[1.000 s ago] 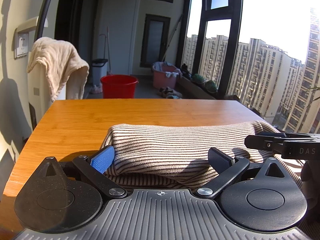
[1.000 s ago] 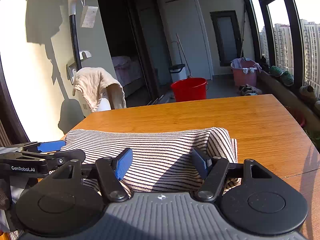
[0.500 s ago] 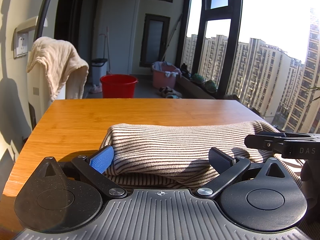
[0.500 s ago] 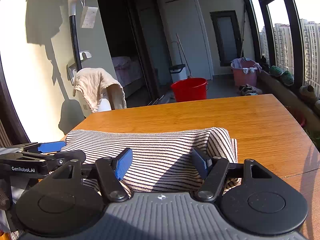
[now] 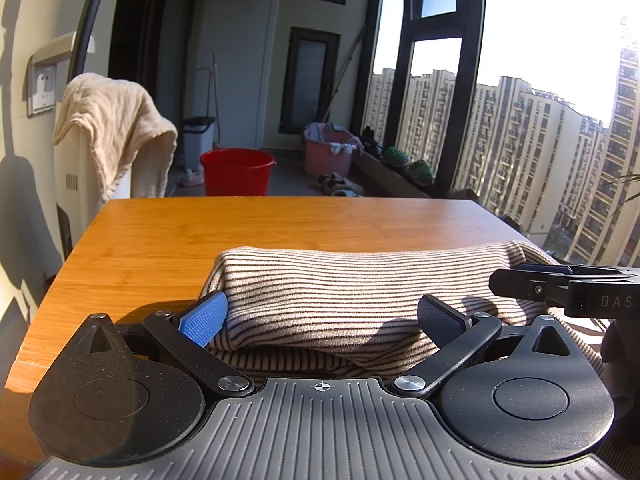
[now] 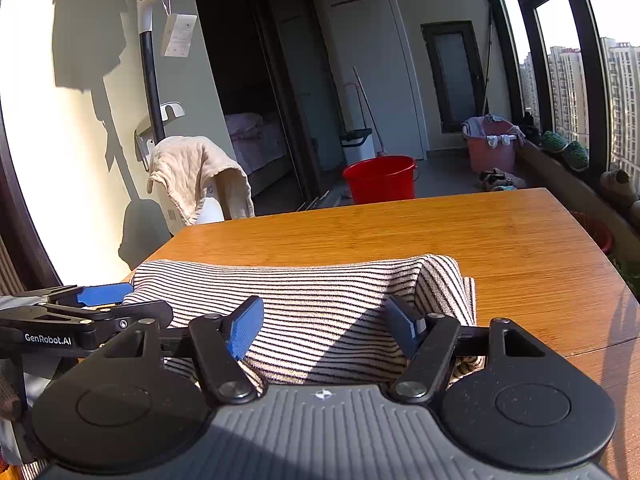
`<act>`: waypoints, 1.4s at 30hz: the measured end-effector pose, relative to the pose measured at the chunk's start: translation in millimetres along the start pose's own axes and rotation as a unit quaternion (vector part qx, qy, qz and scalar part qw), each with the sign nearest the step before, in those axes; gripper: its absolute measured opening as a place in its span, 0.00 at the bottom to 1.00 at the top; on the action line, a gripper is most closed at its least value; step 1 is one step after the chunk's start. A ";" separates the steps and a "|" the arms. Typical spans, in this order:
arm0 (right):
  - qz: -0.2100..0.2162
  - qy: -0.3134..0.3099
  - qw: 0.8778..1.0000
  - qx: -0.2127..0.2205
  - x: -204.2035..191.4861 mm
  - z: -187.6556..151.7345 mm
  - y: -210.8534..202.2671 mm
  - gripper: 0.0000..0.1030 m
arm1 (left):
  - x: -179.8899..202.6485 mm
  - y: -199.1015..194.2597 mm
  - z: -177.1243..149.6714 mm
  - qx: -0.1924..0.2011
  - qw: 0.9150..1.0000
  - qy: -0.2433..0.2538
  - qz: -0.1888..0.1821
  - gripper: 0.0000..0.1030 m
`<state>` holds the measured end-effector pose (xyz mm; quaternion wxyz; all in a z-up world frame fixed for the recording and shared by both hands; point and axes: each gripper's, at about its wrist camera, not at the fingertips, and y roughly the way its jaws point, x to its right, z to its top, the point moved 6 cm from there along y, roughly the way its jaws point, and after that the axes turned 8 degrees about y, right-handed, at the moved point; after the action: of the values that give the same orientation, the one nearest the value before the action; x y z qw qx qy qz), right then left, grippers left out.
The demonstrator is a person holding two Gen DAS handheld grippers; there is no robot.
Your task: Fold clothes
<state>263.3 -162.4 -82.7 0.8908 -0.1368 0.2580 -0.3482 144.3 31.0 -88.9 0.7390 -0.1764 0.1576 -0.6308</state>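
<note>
A beige garment with thin dark stripes (image 5: 352, 288) lies folded in a thick bundle on the wooden table (image 5: 240, 228), near its front edge. My left gripper (image 5: 320, 316) is open, its fingers spread on either side of the bundle's left part. My right gripper (image 6: 326, 322) is open too, its fingers spread over the bundle's right part (image 6: 328, 300). The right gripper shows in the left wrist view (image 5: 560, 288) at the right edge. The left gripper shows in the right wrist view (image 6: 88, 304) at the left edge.
The table's far half (image 6: 440, 232) is bare wood. Beyond it stand a red bucket (image 5: 237, 172), a pink basket of laundry (image 5: 328, 152) and a white appliance draped with a cream towel (image 5: 116, 128). Tall windows line the right side.
</note>
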 end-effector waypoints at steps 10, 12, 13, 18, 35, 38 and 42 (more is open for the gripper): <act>0.001 0.001 1.000 0.000 0.2 -0.5 0.7 0.66 | 0.0 -0.1 0.1 0.000 1.000 0.000 0.000 1.00; 0.002 0.002 1.000 0.000 0.2 -0.7 0.8 0.66 | 0.1 -0.2 0.1 0.000 1.000 0.000 0.000 1.00; 0.002 0.002 1.000 0.000 0.2 -0.8 0.8 0.66 | 0.1 -0.2 0.1 0.000 1.000 0.000 0.000 1.00; 0.002 0.003 1.000 0.001 0.7 -1.2 0.7 0.66 | -0.2 -0.2 0.2 0.000 1.000 -0.001 0.000 1.00; -0.001 -0.055 0.996 -0.075 18.8 3.7 -11.6 0.58 | -0.3 4.3 -1.4 -0.016 1.000 0.002 0.002 1.00; -0.010 -0.111 0.990 -0.081 4.2 13.5 -10.3 0.59 | 0.3 4.4 -1.4 -0.018 1.000 0.005 0.002 1.00; 0.033 -0.175 0.982 -0.056 -25.2 46.7 -6.9 0.75 | -0.6 4.2 -0.3 -0.018 1.000 0.005 0.002 1.00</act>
<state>269.7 -147.0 -32.0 0.9241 -0.2365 0.1212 -0.2745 147.7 32.2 -91.1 0.7362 -0.1860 0.1734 -0.6272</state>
